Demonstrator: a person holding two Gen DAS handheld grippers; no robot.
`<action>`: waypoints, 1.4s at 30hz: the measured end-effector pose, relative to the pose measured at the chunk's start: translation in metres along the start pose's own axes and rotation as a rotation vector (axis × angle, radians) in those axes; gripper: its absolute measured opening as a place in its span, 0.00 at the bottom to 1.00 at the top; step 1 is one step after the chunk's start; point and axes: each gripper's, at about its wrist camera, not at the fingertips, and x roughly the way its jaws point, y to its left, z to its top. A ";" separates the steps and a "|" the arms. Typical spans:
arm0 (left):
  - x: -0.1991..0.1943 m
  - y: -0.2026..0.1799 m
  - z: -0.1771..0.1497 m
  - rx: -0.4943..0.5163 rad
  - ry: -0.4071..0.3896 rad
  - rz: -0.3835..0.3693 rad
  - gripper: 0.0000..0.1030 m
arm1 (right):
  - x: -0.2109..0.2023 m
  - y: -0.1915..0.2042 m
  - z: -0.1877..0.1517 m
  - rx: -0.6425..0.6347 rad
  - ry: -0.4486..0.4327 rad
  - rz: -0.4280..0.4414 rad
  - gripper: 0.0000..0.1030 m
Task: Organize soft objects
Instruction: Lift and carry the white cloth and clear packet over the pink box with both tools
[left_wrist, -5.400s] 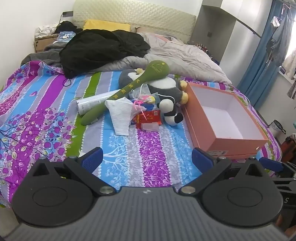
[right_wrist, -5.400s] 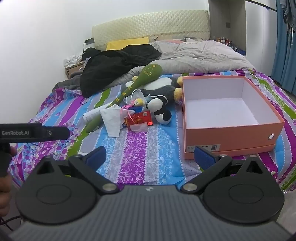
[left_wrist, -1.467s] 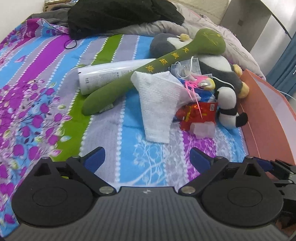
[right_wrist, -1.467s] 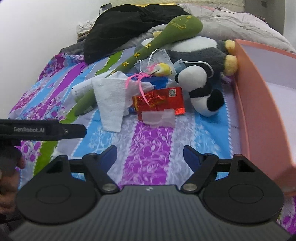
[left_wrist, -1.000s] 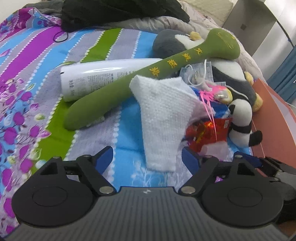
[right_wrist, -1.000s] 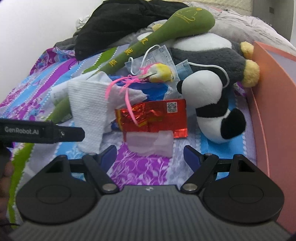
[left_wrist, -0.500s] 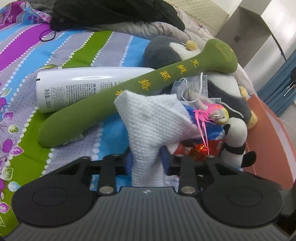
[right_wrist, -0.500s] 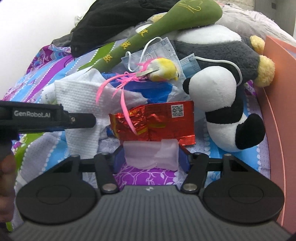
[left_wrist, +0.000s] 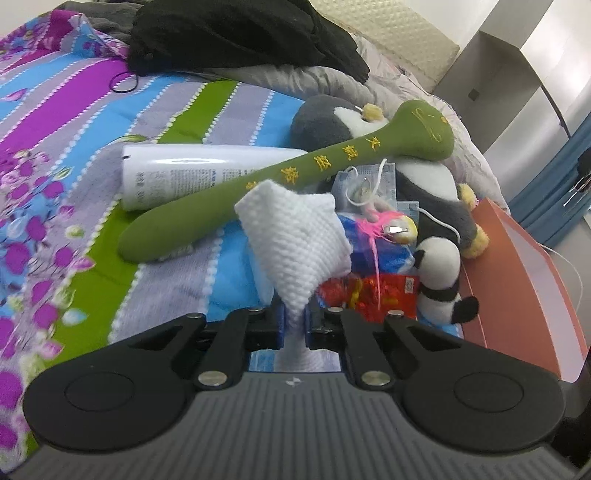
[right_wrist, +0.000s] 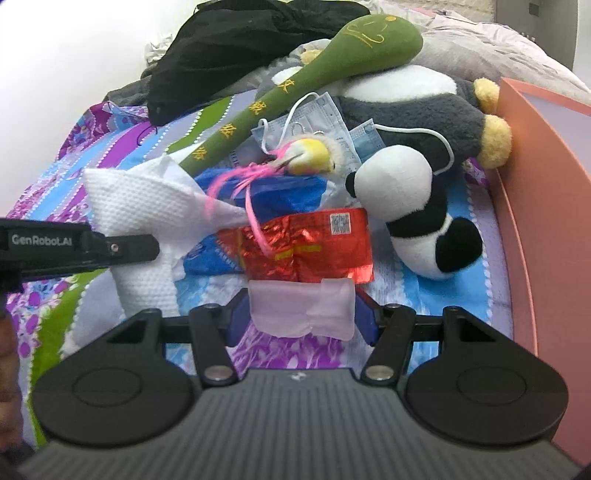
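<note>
Pinching the lower corner of a white waffle-textured cloth (left_wrist: 295, 236), the left hand-held gripper (left_wrist: 294, 326) has its blue pads drawn tight together on the fabric, having just closed on it. The cloth rises from the pads in a crumpled cone and leans against a long green plush mallet with yellow embroidered characters (left_wrist: 295, 173), which lies across a white plastic tube (left_wrist: 207, 170) on the striped floral bedspread (left_wrist: 74, 177).

The right hand-held gripper (right_wrist: 300, 314) is clamped on a pale pink translucent soft pad (right_wrist: 301, 308), its blue pads pressing both ends. The pad sits just in front of a crinkled red foil packet (right_wrist: 306, 247), which lies over a blue plastic wrapper (right_wrist: 280, 192).

Behind these lie a small black-and-white panda plush (right_wrist: 410, 210), light blue face masks (right_wrist: 317, 114) and a large grey-and-white penguin plush with yellow feet (right_wrist: 424, 103). The orange cardboard box (right_wrist: 546, 206) stands at the right, touching the penguin's feet. A black garment (left_wrist: 240, 33) is heaped further up the bed.
</note>
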 end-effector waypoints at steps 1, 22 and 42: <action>-0.005 0.000 -0.003 -0.003 0.001 -0.001 0.11 | -0.004 0.001 -0.003 0.003 0.002 0.002 0.60; -0.097 -0.026 -0.061 0.013 0.022 -0.009 0.11 | -0.101 0.011 -0.037 0.020 -0.048 0.002 0.60; -0.137 -0.114 -0.031 0.134 -0.045 -0.186 0.11 | -0.193 -0.015 -0.016 0.045 -0.276 -0.092 0.60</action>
